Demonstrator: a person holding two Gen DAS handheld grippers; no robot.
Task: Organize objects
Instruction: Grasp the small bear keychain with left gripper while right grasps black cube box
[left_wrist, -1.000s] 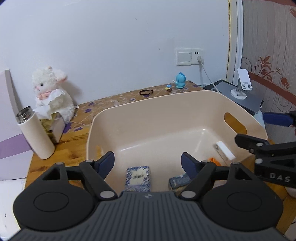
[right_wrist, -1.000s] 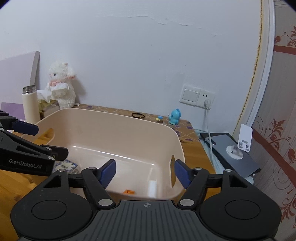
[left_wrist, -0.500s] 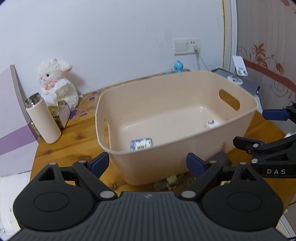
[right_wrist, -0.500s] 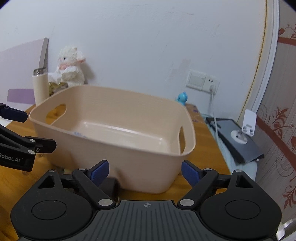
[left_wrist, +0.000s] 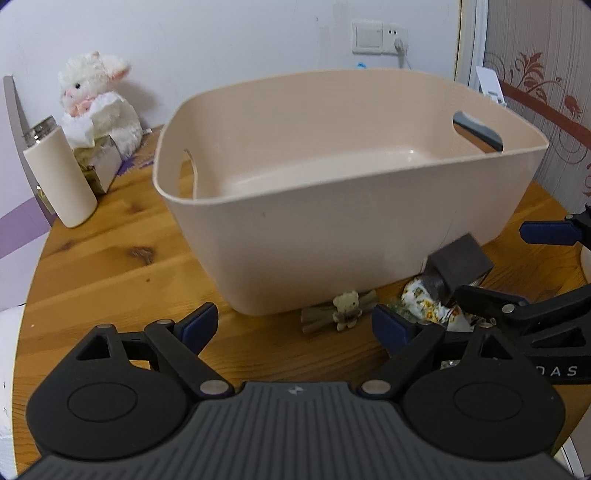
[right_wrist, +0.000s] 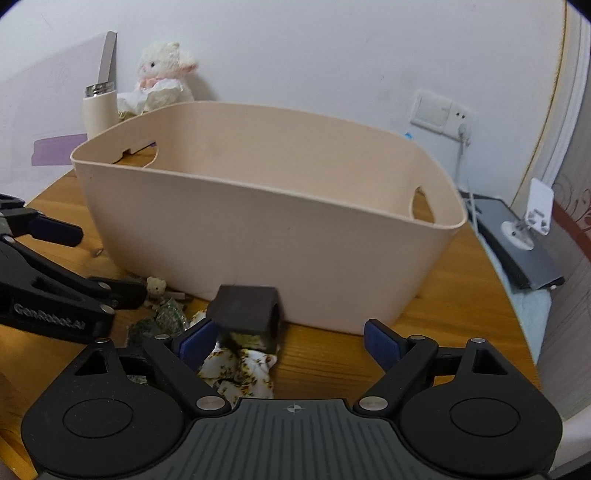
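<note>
A beige plastic basket (left_wrist: 332, 221) stands on the round wooden table (left_wrist: 110, 258); it also shows in the right wrist view (right_wrist: 258, 236). In front of it lie a small teddy bear charm (left_wrist: 346, 309), a dark grey block (left_wrist: 458, 264) and a floral cloth (left_wrist: 432, 301). In the right wrist view the block (right_wrist: 245, 310) and floral cloth (right_wrist: 243, 373) lie just ahead, the bear (right_wrist: 156, 285) to the left. My left gripper (left_wrist: 295, 325) is open and empty, low before the basket. My right gripper (right_wrist: 290, 341) is open and empty beside the block.
A cream flask (left_wrist: 59, 177), a tissue box (left_wrist: 98, 166) and a white plush lamb (left_wrist: 98, 99) stand at the back left. A grey tablet with a white stand (right_wrist: 524, 229) lies at the right. A wall socket (left_wrist: 380, 37) is behind.
Both grippers have dropped and drawn back from above the basket to table height in front of it. The basket's contents are now hidden; the items before it have come into view.
</note>
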